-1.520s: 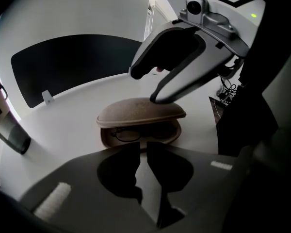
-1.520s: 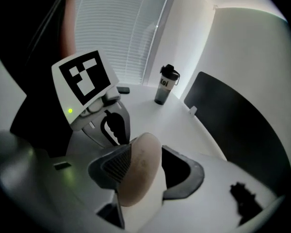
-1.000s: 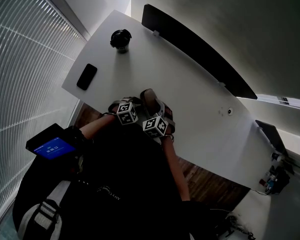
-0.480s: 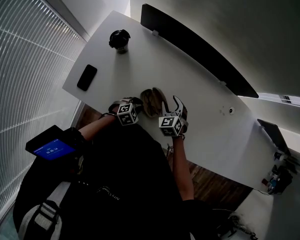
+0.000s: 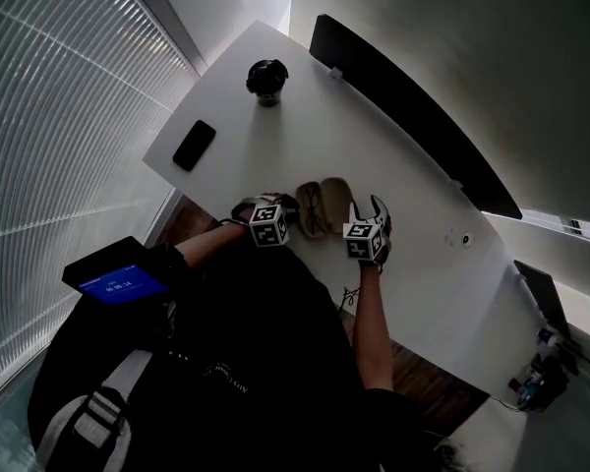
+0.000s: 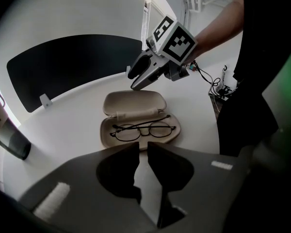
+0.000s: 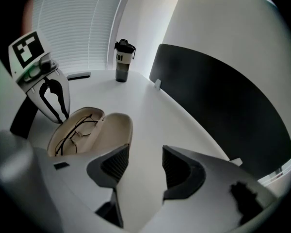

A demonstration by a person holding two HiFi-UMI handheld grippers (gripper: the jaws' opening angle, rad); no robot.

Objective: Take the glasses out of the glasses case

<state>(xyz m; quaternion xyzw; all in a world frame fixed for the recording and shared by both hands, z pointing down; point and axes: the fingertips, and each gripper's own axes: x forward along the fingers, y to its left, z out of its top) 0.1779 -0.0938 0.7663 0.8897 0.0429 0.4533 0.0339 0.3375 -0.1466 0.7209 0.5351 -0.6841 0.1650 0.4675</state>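
Note:
A beige glasses case point(image 5: 324, 207) lies open on the white table point(image 5: 275, 136), near its front edge. Thin dark-framed glasses point(image 6: 143, 129) lie folded in the case's near half, with the empty lid point(image 6: 134, 102) behind them. My left gripper point(image 6: 143, 149) is shut with nothing in it, just short of the case's near rim. My right gripper point(image 7: 145, 161) is open and empty, off the lid side point(image 7: 114, 127) of the case and not touching it. The right gripper view has the glasses point(image 7: 75, 132) on its left, beside the left gripper point(image 7: 58, 113).
A dark bottle point(image 5: 266, 79) stands at the table's far end and a black phone point(image 5: 194, 145) lies near the left edge. A long black partition point(image 5: 413, 116) runs along the table's far side. Window blinds fill the left.
The case has gone from shut between both grippers to lying open. My right gripper has moved away to the right and opened. The left gripper stays by the case.

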